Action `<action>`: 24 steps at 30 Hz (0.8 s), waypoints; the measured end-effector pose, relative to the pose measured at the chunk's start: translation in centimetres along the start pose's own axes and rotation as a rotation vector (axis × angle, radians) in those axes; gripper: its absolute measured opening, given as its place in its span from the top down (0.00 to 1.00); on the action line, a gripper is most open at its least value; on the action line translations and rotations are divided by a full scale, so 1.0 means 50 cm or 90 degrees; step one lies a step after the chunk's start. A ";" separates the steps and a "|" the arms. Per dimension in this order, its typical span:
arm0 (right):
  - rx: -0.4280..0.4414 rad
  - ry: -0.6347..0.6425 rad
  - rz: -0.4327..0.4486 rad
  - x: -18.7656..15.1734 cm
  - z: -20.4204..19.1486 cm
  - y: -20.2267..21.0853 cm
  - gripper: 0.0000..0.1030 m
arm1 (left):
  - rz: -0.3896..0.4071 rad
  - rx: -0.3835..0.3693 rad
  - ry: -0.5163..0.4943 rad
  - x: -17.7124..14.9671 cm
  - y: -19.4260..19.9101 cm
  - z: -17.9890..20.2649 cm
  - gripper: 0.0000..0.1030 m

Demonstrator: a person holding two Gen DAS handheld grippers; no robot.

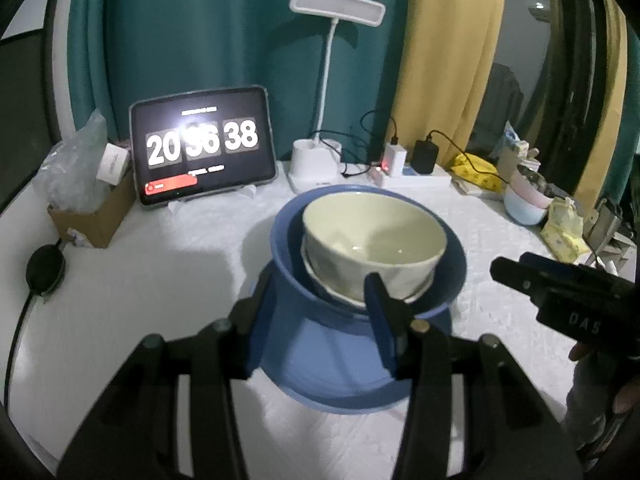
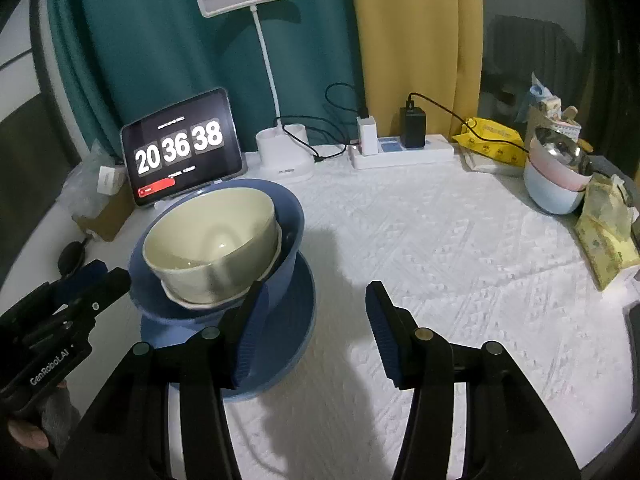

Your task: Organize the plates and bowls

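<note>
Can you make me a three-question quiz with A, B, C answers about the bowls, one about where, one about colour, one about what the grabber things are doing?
1. Where does the cream bowl sit?
A. Inside the blue bowl
B. Beside the lamp
C. On the tablet

2. What colour is the plate under the bowls?
A. Yellow
B. Blue
C. White

3. What is the right gripper holding?
A. A bowl
B. A cable
C. Nothing

Answers:
1. A: the blue rim rings the cream bowl.
2. B: the bottom dish is blue.
3. C: only white cloth shows between its fingers.
</note>
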State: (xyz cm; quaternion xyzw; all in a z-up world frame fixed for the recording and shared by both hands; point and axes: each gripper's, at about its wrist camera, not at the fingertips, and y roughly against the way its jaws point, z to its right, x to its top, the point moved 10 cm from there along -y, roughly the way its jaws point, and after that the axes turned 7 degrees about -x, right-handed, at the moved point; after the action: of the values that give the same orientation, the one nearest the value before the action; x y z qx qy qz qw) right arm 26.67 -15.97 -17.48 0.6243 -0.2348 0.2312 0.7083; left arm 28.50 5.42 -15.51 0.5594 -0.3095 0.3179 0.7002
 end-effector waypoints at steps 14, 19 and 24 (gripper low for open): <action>-0.007 -0.005 0.047 -0.007 0.023 0.095 0.48 | 0.036 -0.003 -0.019 0.002 0.081 0.062 0.44; -0.006 -0.009 0.062 -0.008 0.034 0.127 0.48 | 0.051 -0.007 -0.025 0.007 0.112 0.084 0.36; -0.007 -0.011 0.086 -0.004 0.044 0.167 0.48 | 0.063 -0.007 -0.031 0.008 0.142 0.101 0.34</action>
State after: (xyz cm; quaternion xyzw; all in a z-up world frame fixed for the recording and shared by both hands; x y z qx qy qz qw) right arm 21.21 -17.21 -10.87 0.6054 -0.2834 0.2717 0.6923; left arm 22.72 1.74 -10.10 0.5472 -0.3552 0.3365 0.6791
